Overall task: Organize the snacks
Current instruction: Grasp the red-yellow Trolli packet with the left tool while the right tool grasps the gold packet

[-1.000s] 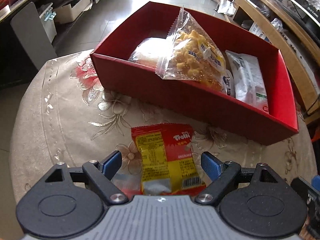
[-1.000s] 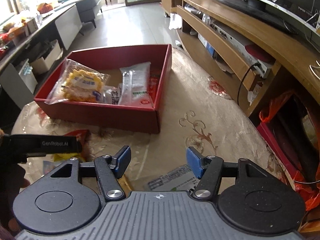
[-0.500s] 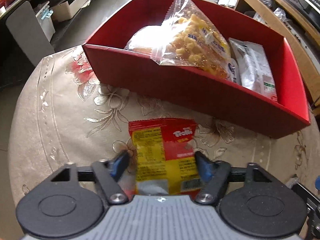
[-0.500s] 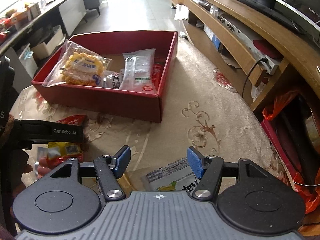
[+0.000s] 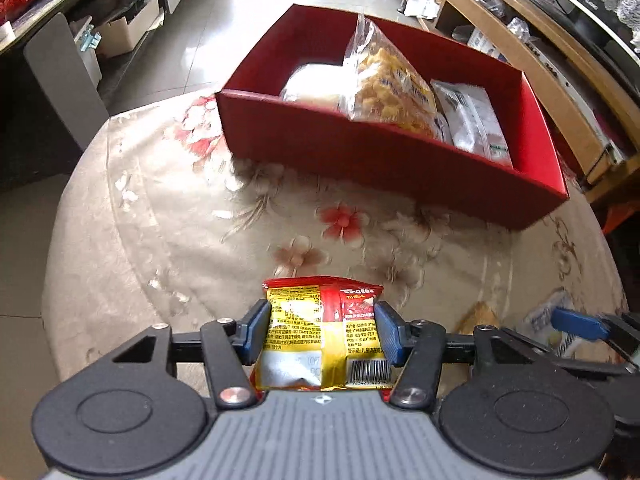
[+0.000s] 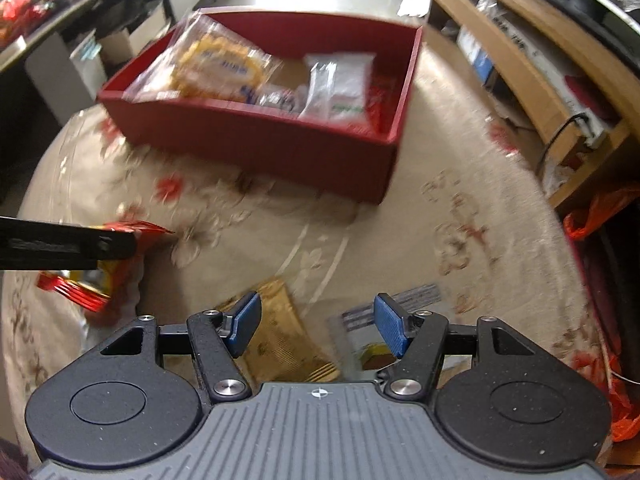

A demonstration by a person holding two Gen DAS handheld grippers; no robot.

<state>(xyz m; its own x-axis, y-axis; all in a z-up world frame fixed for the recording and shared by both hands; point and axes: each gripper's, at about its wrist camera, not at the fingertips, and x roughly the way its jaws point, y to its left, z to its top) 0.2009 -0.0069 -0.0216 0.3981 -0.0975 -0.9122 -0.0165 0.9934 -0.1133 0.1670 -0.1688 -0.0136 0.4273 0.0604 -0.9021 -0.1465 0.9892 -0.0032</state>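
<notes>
Nearest, left wrist view: the left tool, its blue pads pressed on both sides of a red-and-yellow snack packet, which it holds clear above the desk. At the right edge of that view one blue finger of the right tool is visible. Right wrist view: the right tool stands about half open with nothing between its pads, above two flat items on the desk, one gold packet and one grey-and-white printed packet, lying side by side; this view is motion-blurred.

Surface: a round desk under a beige cloth with red and pale flower patterns.

Farther: one red box, open-topped and rectangular, on the far part of the desk. Inside it, counted: one clear bag of yellow puffed snacks propped upright, one pale rounded bag to its left, one white packet to its right, and one red wrapper against the right wall. A small printed item between the yellow bag and the white packet is too blurred to identify.

Room: pale tiled floor beyond the desk, a wooden shelf unit along the right, dark shelving and a cardboard carton on the left.
</notes>
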